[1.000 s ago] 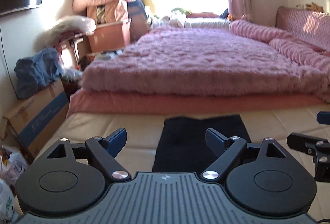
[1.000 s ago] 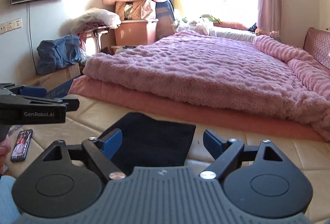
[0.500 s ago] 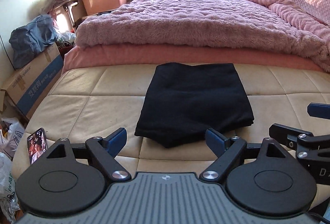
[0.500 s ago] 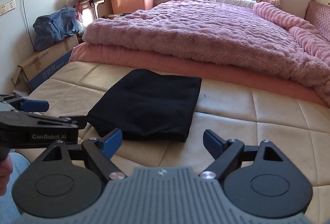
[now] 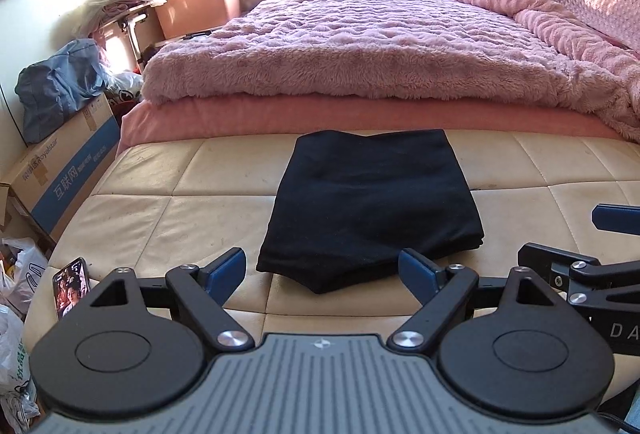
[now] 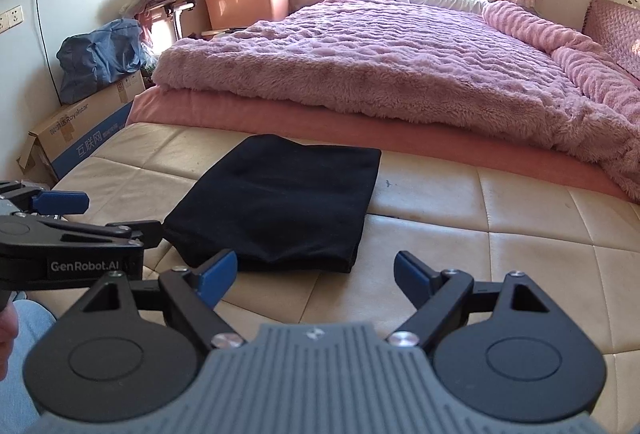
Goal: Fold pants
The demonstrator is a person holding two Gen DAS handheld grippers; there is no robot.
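The black pants (image 5: pixel 370 206) lie folded into a neat rectangle on the cream quilted bench (image 5: pixel 168 222); they also show in the right wrist view (image 6: pixel 276 210). My left gripper (image 5: pixel 322 270) is open and empty, held just short of the pants' near edge. My right gripper (image 6: pixel 316 272) is open and empty, near the pants' near right corner. The right gripper shows at the right edge of the left wrist view (image 5: pixel 580 246), and the left gripper at the left of the right wrist view (image 6: pixel 80 218).
A bed with a fluffy pink blanket (image 5: pixel 380 46) lies beyond the bench. A phone (image 5: pixel 70 286) lies on the bench's left corner. A cardboard box (image 5: pixel 60 178) with a blue bag (image 5: pixel 52 86) stands at the left, with plastic bags below.
Both grippers have pulled back and tilted down, so the whole folded pants came into view. Both stayed open and empty.
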